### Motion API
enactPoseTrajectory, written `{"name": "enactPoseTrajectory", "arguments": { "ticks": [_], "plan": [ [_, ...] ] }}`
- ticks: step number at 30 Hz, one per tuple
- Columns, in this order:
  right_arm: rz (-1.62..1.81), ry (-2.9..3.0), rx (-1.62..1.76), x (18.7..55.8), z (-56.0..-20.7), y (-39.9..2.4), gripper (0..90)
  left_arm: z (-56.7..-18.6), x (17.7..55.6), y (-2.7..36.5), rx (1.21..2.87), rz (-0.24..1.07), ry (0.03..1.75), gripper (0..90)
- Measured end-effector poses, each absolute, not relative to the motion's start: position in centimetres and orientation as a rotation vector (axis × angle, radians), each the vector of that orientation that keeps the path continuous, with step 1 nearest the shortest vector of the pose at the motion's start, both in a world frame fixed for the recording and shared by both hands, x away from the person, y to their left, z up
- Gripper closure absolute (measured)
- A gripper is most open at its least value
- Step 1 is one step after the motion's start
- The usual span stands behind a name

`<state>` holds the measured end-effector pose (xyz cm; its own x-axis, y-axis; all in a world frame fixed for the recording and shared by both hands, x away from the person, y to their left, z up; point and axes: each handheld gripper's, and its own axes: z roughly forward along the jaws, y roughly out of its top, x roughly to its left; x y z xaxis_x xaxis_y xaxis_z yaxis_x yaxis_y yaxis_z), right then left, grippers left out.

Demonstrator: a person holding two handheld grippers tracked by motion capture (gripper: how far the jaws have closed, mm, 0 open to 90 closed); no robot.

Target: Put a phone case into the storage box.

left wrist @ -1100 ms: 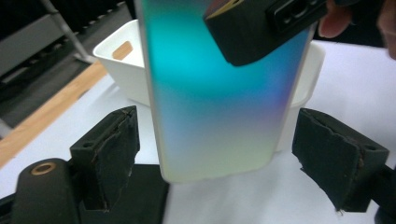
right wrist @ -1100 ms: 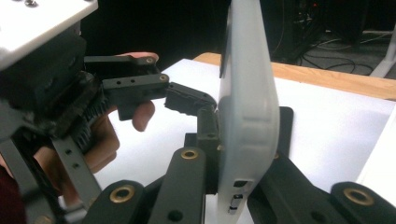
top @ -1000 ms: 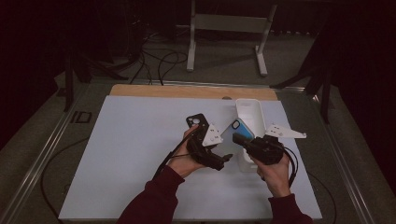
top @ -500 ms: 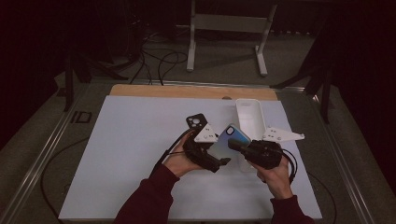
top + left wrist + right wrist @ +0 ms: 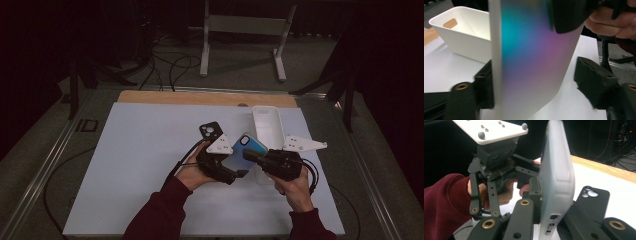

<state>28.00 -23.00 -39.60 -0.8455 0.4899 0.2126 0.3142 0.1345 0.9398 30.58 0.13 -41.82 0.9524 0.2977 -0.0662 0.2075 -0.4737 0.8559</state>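
phone (image 5: pixel 243 151): held off the table, mid-scene, between the two grippers; iridescent blue-purple back, pale edge, tilted with its far end up and right
right gripper (image 5: pixel 251 156): jaws clamped on the phone's edge, one either side of the slab, carrying it
left gripper (image 5: pixel 235 170): jaws have just been closing; phone sits between them; left pad looks against the pale edge, right pad (image 5: pixel 592 82) is apart from it, so no grip yet
black case (image 5: pixel 210 132): lies flat on the table just far of the left gripper, camera cutout up, untouched
bin (image 5: pixel 267 131): white, right of the phone, near the table's far edge; nothing seen in it
step (my read): handover, phone going from right gripper to left
do it well: keep the right clamp on until both left pads press on the phone; centre the phone in the left jaws so it doesn't twist when they bite
risk: smooth slab, thin edge hold; letting go early on the right drops it on the table
next (guess): left takes hold, right frees up, maybe for the case
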Motion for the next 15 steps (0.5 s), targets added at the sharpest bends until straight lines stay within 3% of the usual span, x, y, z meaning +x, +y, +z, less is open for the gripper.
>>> {"name": "enactPoseTrajectory", "arguments": {
  "ticks": [6,9,10,15],
  "plan": [
    [1.769,2.269,0.788,28.01,-39.53,-23.3,82.2,-42.2,30.46,0.55,2.07,0.131,0.338,48.5],
    [1.768,2.268,0.79,28.07,-39.56,-23.43,79.1,-42.22,30.43,0.61,2.069,0.132,0.334,52.5],
    [1.74,2.251,0.795,28.12,-39.58,-23.53,71.9,-42.23,30.42,0.61,2.068,0.132,0.333,58.2],
    [1.717,2.239,0.819,28.26,-39.58,-23.58,54.0,-42.3,30.32,0.57,2.066,0.135,0.316,71.5]
  ]
}}
